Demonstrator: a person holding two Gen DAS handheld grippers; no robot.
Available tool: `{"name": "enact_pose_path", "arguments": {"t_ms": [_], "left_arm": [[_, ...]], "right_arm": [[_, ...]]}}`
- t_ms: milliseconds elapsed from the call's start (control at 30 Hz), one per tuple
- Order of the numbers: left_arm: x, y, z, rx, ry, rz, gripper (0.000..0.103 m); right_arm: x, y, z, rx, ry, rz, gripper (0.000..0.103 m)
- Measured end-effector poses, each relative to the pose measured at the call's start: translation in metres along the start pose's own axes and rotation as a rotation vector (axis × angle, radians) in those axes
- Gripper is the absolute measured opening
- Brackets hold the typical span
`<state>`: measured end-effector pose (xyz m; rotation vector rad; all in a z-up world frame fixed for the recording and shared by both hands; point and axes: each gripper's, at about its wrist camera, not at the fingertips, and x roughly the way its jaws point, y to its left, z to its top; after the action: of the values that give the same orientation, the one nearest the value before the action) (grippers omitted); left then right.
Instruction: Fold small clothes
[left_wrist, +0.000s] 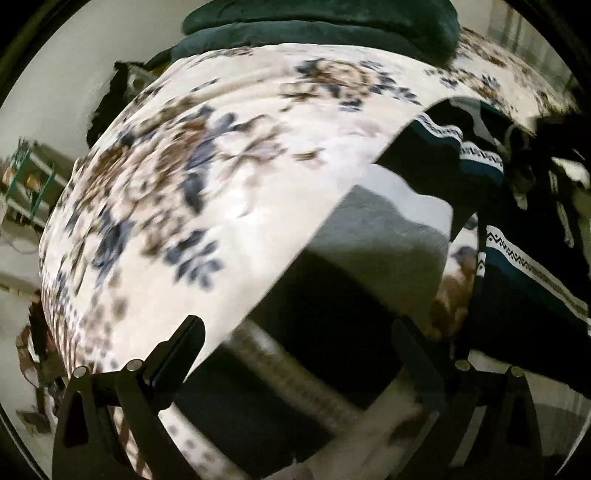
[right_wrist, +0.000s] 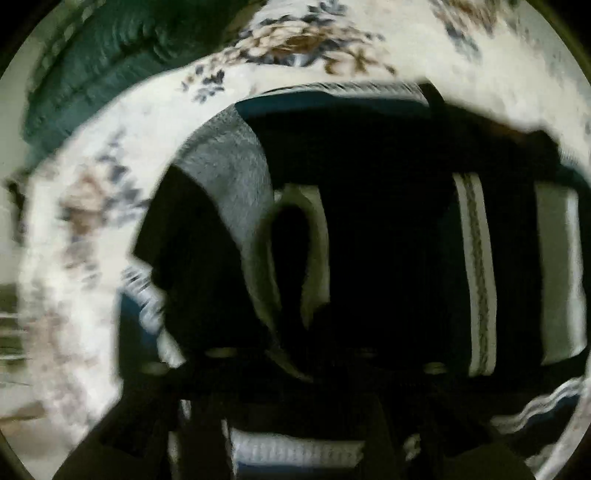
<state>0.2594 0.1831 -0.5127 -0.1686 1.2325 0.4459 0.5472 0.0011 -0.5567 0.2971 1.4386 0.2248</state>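
Small clothes heaped on a floral bedspread, both grippers hanging above them.

The left gripper points down with its jaws wide apart and nothing between them; below it lies a grey-and-black garment on the floral bedspread, with dark trimmed clothes off to its right. The right gripper is dark and blurred — whether its jaws are spread I cannot tell — directly over the dark pile with white-trimmed bands (a grey piece at the pile's left edge).
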Motion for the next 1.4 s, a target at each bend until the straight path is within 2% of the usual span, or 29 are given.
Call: {"name": "enact_pose_path", "arguments": {"t_ms": [33,167,200,267,400,467,500,533,567,600,633,700,800,900,1033,1133,1233,1267,1300,1400], "left_arm": [[-0.007,0.014,-0.007,-0.019,0.009,-0.011,0.103],[-0.02,0.056,-0.032,-0.083,0.07,-0.056,0.103],[-0.019,0.066,-0.038,-0.104,0.091,-0.07,0.103],[-0.014,0.086,-0.051,-0.156,0.128,-0.093,0.103],[0.013,0.114,-0.07,-0.303,0.2,-0.152,0.103],[0.03,0.123,-0.072,-0.392,0.231,-0.214,0.096],[0.035,0.124,-0.071,-0.418,0.227,-0.253,0.083],[0.042,0.121,-0.067,-0.437,0.23,-0.287,0.074],[0.045,0.117,-0.061,-0.44,0.228,-0.333,0.049],[0.046,0.113,-0.058,-0.438,0.223,-0.355,0.016],[0.046,0.106,-0.05,-0.424,0.217,-0.367,0.01],[0.038,0.105,-0.037,-0.435,0.172,-0.393,0.009],[0.02,0.119,-0.017,-0.44,0.092,-0.374,0.009],[0.012,0.156,0.012,-0.476,0.003,-0.343,0.009],[0.02,0.21,0.05,-0.542,-0.094,-0.302,0.01],[0.037,0.234,0.07,-0.596,-0.11,-0.361,0.015],[0.052,0.244,0.066,-0.677,-0.071,-0.427,0.031],[0.057,0.246,0.056,-0.719,-0.05,-0.456,0.049],[0.059,0.244,0.047,-0.748,-0.032,-0.472,0.06],[0.067,0.239,0.011,-0.841,0.009,-0.514,0.06]], "right_arm": [[-0.013,-0.015,-0.01,0.022,-0.005,0.025,0.074],[-0.056,-0.077,-0.063,0.116,0.015,-0.027,0.075],[-0.061,-0.089,-0.064,0.128,0.023,-0.033,0.075],[-0.07,-0.119,-0.086,0.167,0.036,-0.067,0.075],[-0.058,-0.155,-0.11,0.221,0.067,-0.117,0.075],[-0.049,-0.164,-0.117,0.251,0.085,-0.133,0.075],[-0.047,-0.167,-0.121,0.261,0.088,-0.136,0.075],[-0.046,-0.169,-0.124,0.263,0.089,-0.142,0.075],[-0.044,-0.17,-0.128,0.26,0.095,-0.155,0.075],[-0.042,-0.17,-0.13,0.256,0.099,-0.16,0.075],[-0.041,-0.17,-0.132,0.251,0.101,-0.167,0.075],[-0.041,-0.168,-0.134,0.235,0.101,-0.178,0.075],[-0.047,-0.161,-0.134,0.215,0.087,-0.179,0.075],[-0.057,-0.154,-0.132,0.195,0.062,-0.173,0.075],[-0.066,-0.146,-0.13,0.171,0.037,-0.153,0.075],[-0.066,-0.138,-0.132,0.157,0.034,-0.152,0.075],[-0.062,-0.132,-0.135,0.166,0.051,-0.136,0.075],[-0.058,-0.123,-0.136,0.168,0.053,-0.134,0.075],[-0.057,-0.121,-0.139,0.169,0.056,-0.13,0.075],[-0.053,-0.117,-0.147,0.176,0.065,-0.124,0.075]]}}
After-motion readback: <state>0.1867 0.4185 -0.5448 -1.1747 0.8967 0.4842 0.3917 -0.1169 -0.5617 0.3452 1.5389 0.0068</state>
